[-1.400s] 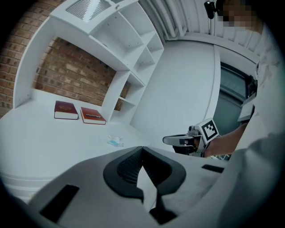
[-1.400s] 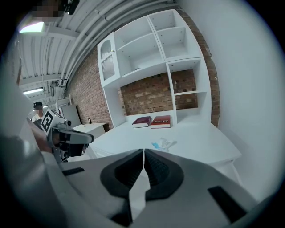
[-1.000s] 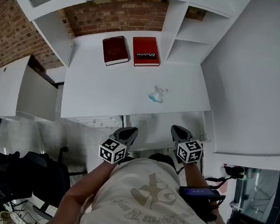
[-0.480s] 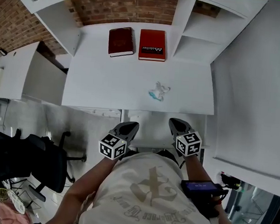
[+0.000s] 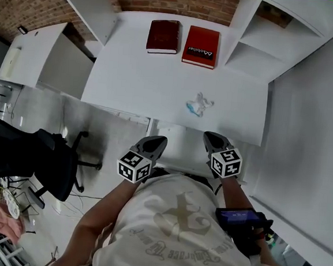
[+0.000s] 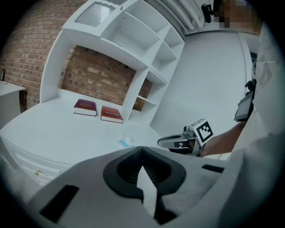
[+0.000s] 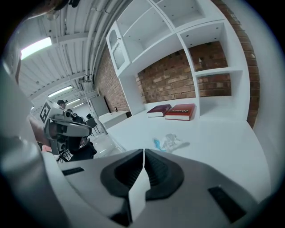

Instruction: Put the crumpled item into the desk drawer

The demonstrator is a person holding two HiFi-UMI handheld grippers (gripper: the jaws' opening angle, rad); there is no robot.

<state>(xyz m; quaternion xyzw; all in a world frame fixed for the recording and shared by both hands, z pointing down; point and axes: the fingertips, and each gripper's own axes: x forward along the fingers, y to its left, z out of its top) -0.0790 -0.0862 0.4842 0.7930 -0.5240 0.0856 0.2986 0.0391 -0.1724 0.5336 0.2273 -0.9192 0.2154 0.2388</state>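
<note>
A crumpled white and light-blue item (image 5: 199, 104) lies on the white desk (image 5: 136, 80), near its front edge and right of centre; it also shows as a small wad (image 6: 126, 141) in the left gripper view and a wad (image 7: 169, 142) in the right gripper view. Both grippers hang close to the person's body, short of the desk's front edge. My left gripper (image 5: 157, 144) is shut and empty, its jaws (image 6: 142, 148) touching. My right gripper (image 5: 210, 140) is shut too, with nothing between its tips (image 7: 143, 152). A white drawer front (image 5: 180, 145) sits under the desk between them.
Two dark red books (image 5: 164, 36) (image 5: 201, 46) lie side by side at the back of the desk. White shelving (image 5: 261, 42) rises at the right, a white side cabinet (image 5: 36, 60) stands left. A black office chair (image 5: 31, 161) is on the floor at the left.
The head view has swung: the desk and books have shifted right and tilted. Both grippers stay shut in nearly the same place by the person's body.
</note>
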